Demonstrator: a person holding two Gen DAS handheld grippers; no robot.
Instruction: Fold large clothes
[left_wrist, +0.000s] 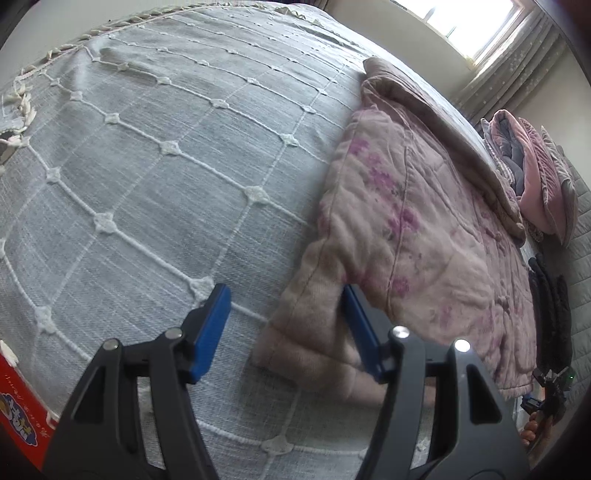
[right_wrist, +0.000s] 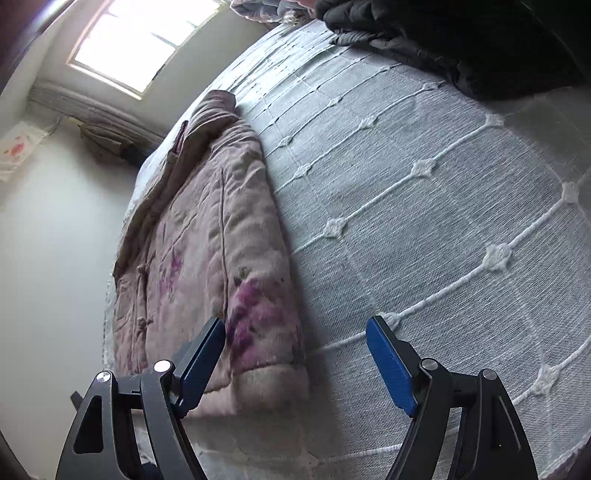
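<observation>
One bed (left_wrist: 147, 184) under a grey bedspread carries one padded pink floral jacket (left_wrist: 424, 229), right of frame. Left tongs (left_wrist: 284, 314) stand apart straddling its sleeve cuff; right tongs (right_wrist: 295, 354) apart over its hem corner.

Support: a bed (left_wrist: 155, 192) covered by a pale grey-blue bedspread with a white corded grid, small knotted tufts and a tasselled edge.
On it, one side: a padded pinkish jacket (left_wrist: 413, 236) with purple flower print, lying flat.
Beyond the jacket: a stack of pink and grey pillows (left_wrist: 532, 184).
Far edge: dark clothes (right_wrist: 461, 40), piled.
</observation>
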